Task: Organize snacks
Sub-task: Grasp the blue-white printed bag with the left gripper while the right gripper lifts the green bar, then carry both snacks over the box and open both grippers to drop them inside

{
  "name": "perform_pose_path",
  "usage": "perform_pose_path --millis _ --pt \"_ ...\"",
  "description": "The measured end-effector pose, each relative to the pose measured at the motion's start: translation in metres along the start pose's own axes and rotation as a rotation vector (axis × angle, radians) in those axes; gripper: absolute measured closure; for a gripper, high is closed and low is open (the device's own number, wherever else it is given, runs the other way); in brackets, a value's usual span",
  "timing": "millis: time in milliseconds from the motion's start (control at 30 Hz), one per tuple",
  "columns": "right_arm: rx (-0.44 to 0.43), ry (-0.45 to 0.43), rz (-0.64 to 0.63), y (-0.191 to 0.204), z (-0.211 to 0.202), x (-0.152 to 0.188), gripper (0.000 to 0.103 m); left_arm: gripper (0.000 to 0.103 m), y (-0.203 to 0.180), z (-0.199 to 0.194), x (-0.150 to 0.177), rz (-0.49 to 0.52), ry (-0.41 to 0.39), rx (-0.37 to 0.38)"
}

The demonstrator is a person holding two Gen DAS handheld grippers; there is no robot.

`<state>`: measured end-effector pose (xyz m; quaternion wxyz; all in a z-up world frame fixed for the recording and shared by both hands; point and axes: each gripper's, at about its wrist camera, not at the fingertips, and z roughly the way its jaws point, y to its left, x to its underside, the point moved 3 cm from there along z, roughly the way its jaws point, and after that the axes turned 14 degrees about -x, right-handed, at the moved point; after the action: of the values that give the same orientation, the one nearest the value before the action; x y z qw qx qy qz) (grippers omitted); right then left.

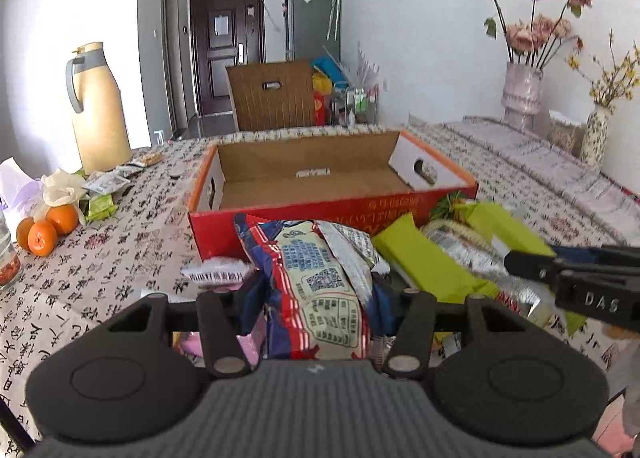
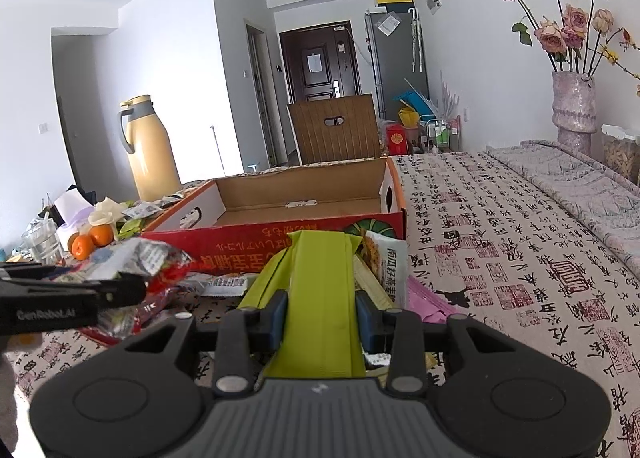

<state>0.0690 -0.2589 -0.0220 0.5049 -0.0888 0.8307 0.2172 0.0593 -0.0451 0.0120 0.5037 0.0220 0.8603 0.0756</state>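
An open red cardboard box [image 1: 304, 218] stands on the patterned table, empty inside; it also shows in the right wrist view [image 2: 240, 242]. My left gripper [image 1: 316, 298] is shut on a red, blue and cream snack bag [image 1: 316, 286] just in front of the box. My right gripper [image 2: 322, 316] is shut on a lime-green snack packet [image 2: 320, 298]; that gripper also shows in the left wrist view [image 1: 532, 264], at the right. More snack packets lie around both: a silver one [image 1: 480, 258], a white one [image 2: 384, 262] and a pink one [image 2: 432, 298].
A tan thermos jug [image 1: 100, 110] stands at the back left. Oranges [image 1: 44, 230], tissue and small packets [image 1: 108, 182] lie at the left. Vases with dried flowers [image 1: 520, 94] stand at the back right by the wall. A wooden chair back [image 1: 272, 94] is behind the table.
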Motion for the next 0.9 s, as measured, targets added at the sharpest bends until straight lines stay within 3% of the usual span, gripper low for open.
perform_pose_path --millis 400,900 --pt "-0.007 -0.024 -0.024 0.011 0.012 -0.017 0.068 0.048 0.014 0.003 -0.019 -0.059 -0.057 -0.012" --pt "0.026 -0.071 -0.047 0.004 0.062 -0.079 0.068 0.048 0.015 0.037 -0.071 -0.033 -0.141 -0.055"
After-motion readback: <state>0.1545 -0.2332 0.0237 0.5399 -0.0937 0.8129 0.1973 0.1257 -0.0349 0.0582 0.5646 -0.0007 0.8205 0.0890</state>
